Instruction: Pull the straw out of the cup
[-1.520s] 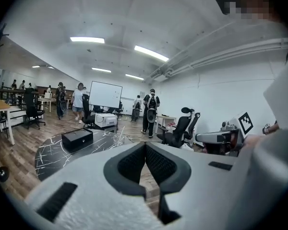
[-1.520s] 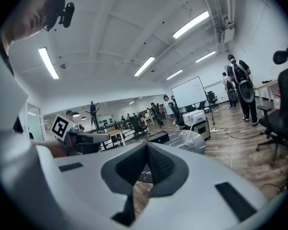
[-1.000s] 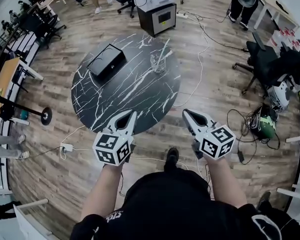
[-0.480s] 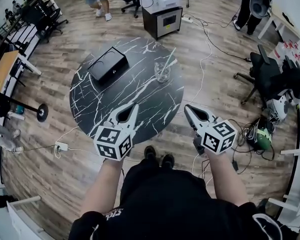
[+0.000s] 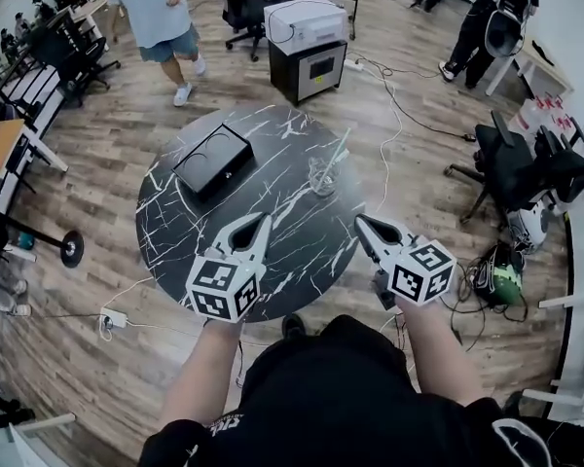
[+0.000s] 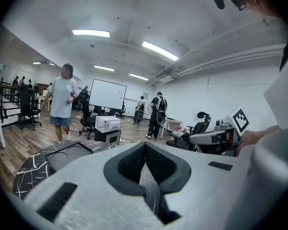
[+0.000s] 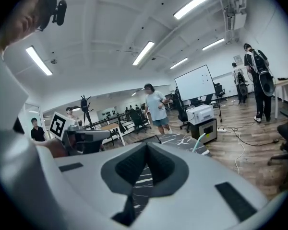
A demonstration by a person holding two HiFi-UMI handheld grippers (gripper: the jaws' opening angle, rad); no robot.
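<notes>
Both claws were found closed and empty. The left gripper [image 5: 265, 220] and the right gripper [image 5: 360, 219] were each held with the jaws pressed tip to tip, and nothing was caught between the dark ribbed pads in either gripper view. Their bodies were made of smooth pale grey plastic, and each was fitted with one cube of black-and-white square markers.

One straw [image 5: 337, 154] was counted. It was thin, straight and pale, tinted light green in the right gripper view, and it was leaned up and to the right out of one cup [image 5: 321, 176]. The cup was a small clear glass, set on the far right part of the table [image 5: 175, 212], well apart from both grippers.

One table was seen, round and topped in glossy black stone veined with white. The left gripper was held over its near part and the right gripper at its near right edge. One flat black box [image 5: 212, 161] was laid on the table's far left part, rectangular and matte, with two round recesses sunk into its top. The floor [image 5: 97, 144] was laid with wooden planks.
</notes>
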